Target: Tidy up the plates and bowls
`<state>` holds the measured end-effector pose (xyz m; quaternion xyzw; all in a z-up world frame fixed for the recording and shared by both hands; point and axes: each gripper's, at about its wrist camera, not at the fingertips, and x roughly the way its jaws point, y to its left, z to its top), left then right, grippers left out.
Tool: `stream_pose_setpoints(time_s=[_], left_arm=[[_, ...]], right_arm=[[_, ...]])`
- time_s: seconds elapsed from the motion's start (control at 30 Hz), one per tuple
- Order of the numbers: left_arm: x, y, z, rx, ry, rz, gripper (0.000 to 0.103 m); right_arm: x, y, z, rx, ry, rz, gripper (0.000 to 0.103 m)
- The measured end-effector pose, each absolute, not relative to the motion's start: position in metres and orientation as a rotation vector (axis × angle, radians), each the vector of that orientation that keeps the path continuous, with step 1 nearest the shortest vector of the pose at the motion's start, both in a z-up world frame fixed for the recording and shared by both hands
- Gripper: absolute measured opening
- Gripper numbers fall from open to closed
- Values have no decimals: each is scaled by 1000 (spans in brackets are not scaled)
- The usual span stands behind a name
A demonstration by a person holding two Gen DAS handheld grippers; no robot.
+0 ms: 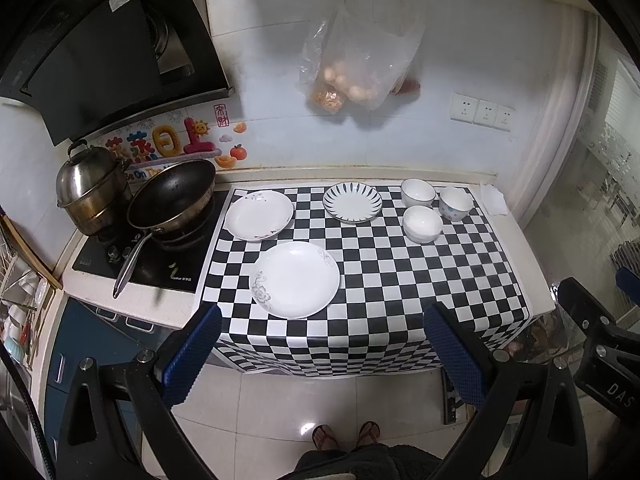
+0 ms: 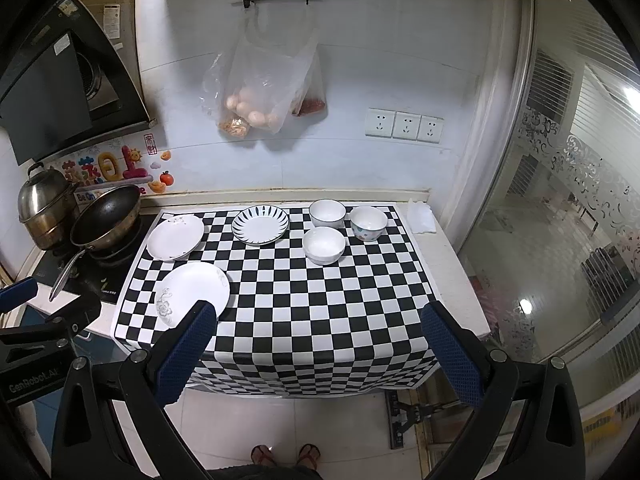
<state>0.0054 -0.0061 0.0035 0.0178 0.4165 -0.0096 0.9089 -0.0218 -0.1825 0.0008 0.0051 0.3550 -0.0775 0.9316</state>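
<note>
A: Both claws, left claw and right claw, were seen spread wide, nothing between them.
B: Plates?
A: Three plates were laid apart on the checkered counter, left side.
B: Bowls?
A: Three bowls were clustered at the back right.

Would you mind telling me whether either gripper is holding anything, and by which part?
Nothing is held: the left gripper and right gripper are both open and empty.
</note>
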Motion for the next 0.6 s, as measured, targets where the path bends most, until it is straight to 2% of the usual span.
stream_pose_setpoints(time_s=[0.6], left_arm=[[5,4,0,28,852,-20,103]], right_arm=[[-16,-184,1,5,727,-173,103]])
